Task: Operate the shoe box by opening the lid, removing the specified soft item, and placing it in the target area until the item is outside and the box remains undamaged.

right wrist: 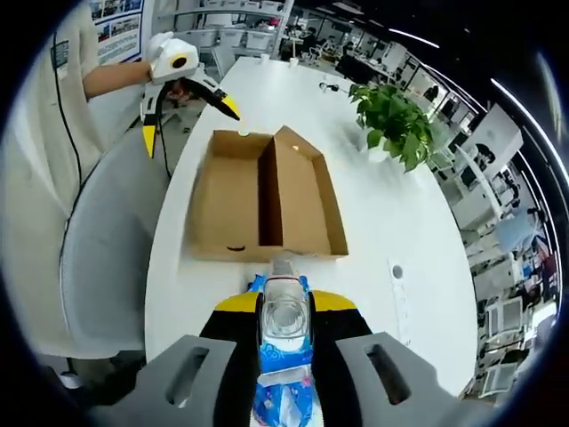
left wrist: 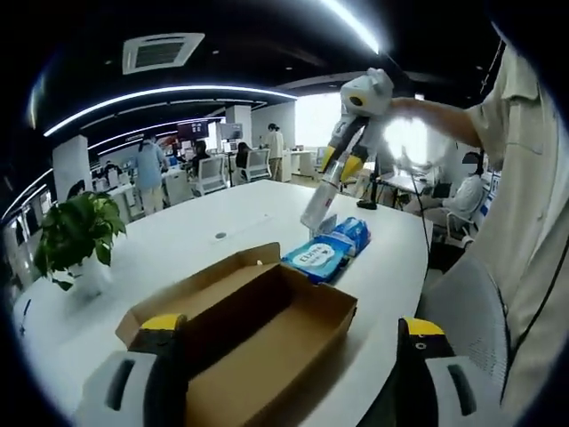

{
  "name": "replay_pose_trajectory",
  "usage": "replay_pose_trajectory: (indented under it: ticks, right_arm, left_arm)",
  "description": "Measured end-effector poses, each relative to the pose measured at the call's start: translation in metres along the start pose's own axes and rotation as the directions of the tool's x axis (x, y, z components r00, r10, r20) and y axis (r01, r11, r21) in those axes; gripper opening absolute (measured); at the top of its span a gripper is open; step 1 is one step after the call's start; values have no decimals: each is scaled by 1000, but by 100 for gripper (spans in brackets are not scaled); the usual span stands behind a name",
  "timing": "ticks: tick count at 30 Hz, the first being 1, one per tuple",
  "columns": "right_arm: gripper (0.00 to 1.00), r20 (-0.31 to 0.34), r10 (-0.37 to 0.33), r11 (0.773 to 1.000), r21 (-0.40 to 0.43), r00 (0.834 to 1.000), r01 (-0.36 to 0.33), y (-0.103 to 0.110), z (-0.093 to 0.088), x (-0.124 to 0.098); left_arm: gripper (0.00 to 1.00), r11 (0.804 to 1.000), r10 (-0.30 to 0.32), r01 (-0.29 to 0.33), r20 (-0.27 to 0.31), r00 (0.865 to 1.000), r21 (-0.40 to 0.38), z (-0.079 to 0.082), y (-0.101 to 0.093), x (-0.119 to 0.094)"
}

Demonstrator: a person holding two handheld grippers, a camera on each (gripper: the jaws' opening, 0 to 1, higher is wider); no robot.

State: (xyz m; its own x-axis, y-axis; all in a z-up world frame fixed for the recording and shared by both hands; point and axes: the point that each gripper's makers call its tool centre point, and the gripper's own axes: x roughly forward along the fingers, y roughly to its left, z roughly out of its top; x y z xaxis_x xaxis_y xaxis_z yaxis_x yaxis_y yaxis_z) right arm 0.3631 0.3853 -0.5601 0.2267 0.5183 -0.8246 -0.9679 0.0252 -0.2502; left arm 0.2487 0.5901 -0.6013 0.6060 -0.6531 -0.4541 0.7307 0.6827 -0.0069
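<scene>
The brown cardboard shoe box [left wrist: 267, 329] stands open on the white table [left wrist: 204, 222], its lid folded back flat, and it looks empty inside. Over its near end my left gripper [left wrist: 293, 325] hangs wide open, holding nothing. Just past the box lies a blue soft pack of wipes [left wrist: 324, 253], with my right gripper [left wrist: 318, 221] coming down on its far end. In the right gripper view, the right gripper [right wrist: 284, 307] is shut on the blue pack [right wrist: 284, 356]. Behind it are the open box [right wrist: 267, 196] and the left gripper [right wrist: 191, 129], its yellow-tipped jaws apart.
A potted green plant [left wrist: 76, 231] [right wrist: 396, 120] stands on the table beside the box. A grey chair [right wrist: 107, 249] and the person's pale shirt [left wrist: 524, 178] are at the table's edge. Desks, chairs and people fill the office behind. A small round port [right wrist: 396, 271] sits in the tabletop.
</scene>
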Motion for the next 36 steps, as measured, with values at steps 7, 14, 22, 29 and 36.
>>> replay_pose_trajectory:
  ticks: [7, 14, 22, 29, 36]
  right_arm:
    - [17, -74, 15, 999, -32, 997, -18, -19, -13, 7]
    - [17, -148, 31, 998, -50, 988, -38, -36, -31, 22]
    - [17, -211, 38, 995, -80, 977, -56, -52, -47, 42]
    - [17, -286, 58, 993, -79, 957, -84, -63, -66, 64]
    - [17, -340, 82, 992, -66, 937, -111, -69, -81, 83]
  left_arm:
    - [100, 999, 41, -41, 1, 999, -15, -4, 9, -8]
    - [100, 997, 68, -68, -1, 998, -32, -7, 13, -11]
    - [100, 996, 81, -81, -14, 997, -39, -11, 15, -14]
    - [100, 994, 92, -93, -26, 995, -51, -16, 16, -17]
    - [100, 993, 102, -104, -37, 994, -60, -20, 19, -18]
